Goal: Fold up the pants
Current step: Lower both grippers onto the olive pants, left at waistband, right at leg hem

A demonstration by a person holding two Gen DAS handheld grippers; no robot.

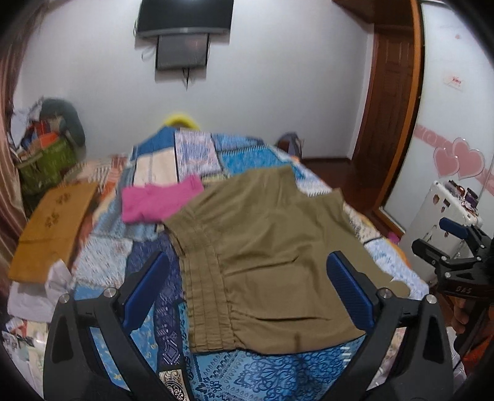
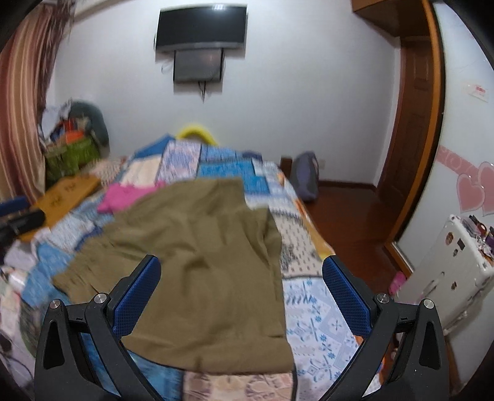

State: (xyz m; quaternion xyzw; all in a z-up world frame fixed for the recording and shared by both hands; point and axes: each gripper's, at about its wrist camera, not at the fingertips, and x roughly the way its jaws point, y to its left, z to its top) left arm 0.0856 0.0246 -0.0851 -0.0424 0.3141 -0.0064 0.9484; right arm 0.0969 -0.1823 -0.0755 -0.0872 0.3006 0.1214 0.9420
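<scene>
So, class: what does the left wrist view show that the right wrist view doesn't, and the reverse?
Only the left wrist view shows the pants' pleated waistband clearly, plus the right claw at its edge. Only the right wrist view shows the grey bag on the floor in full. Both share the olive pants on the patchwork bedspread, the pink garment, the wall television, and open claws holding nothing.

olive pants [image 2: 197,262] folded on patchwork bed [image 2: 315,308], right gripper [image 2: 240,296] spread above
</scene>
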